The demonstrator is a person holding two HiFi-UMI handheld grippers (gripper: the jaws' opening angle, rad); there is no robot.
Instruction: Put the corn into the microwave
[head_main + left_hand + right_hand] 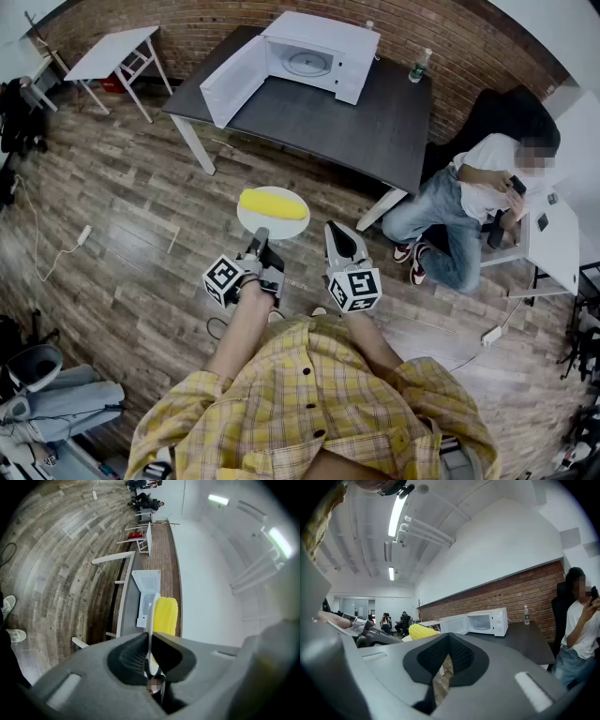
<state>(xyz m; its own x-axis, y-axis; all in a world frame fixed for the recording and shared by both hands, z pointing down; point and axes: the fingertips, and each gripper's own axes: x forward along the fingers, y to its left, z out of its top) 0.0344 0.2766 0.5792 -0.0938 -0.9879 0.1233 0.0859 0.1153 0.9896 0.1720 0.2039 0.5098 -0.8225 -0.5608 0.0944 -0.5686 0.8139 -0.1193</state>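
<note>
A yellow corn cob lies on a small white plate that I hold out over the wooden floor. My left gripper is shut on the plate's near rim; in the left gripper view the plate edge runs between the jaws, with the corn beside it. My right gripper hovers just right of the plate, shut and holding nothing. The white microwave stands ahead on a dark table, its door swung open to the left. The right gripper view shows the corn and the microwave.
A person sits on a dark chair at the right, close to the table's corner. A bottle stands on the table's far right. A white side table is at the back left. Cables and a power strip lie on the floor.
</note>
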